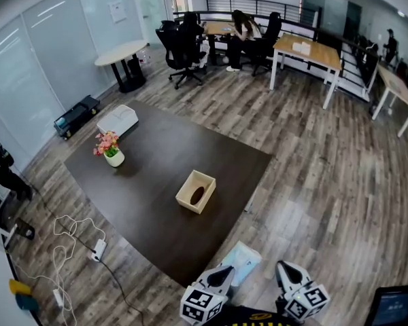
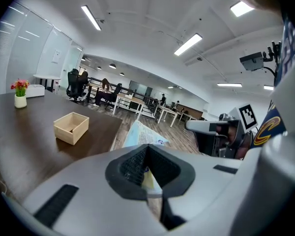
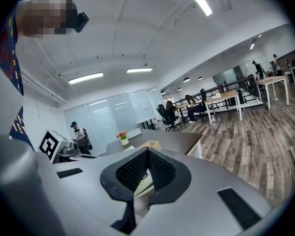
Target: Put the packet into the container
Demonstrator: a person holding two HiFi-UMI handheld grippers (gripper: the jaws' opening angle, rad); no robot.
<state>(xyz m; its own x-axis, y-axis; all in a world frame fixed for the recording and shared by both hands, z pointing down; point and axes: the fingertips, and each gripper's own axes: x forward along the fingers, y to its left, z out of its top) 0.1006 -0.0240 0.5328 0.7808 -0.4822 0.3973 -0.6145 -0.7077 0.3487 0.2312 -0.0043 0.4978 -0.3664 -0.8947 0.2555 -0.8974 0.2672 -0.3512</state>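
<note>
An open wooden container (image 1: pixel 196 191) sits on the dark table (image 1: pixel 156 175), near its right side; it also shows in the left gripper view as the container (image 2: pixel 71 127). At the bottom of the head view, off the table's near corner, my left gripper (image 1: pixel 221 275) is shut on a pale blue packet (image 1: pixel 243 261). In the left gripper view the packet (image 2: pixel 142 134) sticks out past the closed jaws of the left gripper (image 2: pixel 148 178) toward the table. My right gripper (image 1: pixel 283 269) hangs beside it, apart from the packet, with its jaws together; the right gripper (image 3: pixel 143 181) points at the table.
A flower pot (image 1: pixel 113 156) and a white box (image 1: pixel 117 119) stand at the table's far left. Cables and a power strip (image 1: pixel 98 248) lie on the wooden floor to the left. Office chairs, desks and a seated person (image 1: pixel 243 29) are far behind.
</note>
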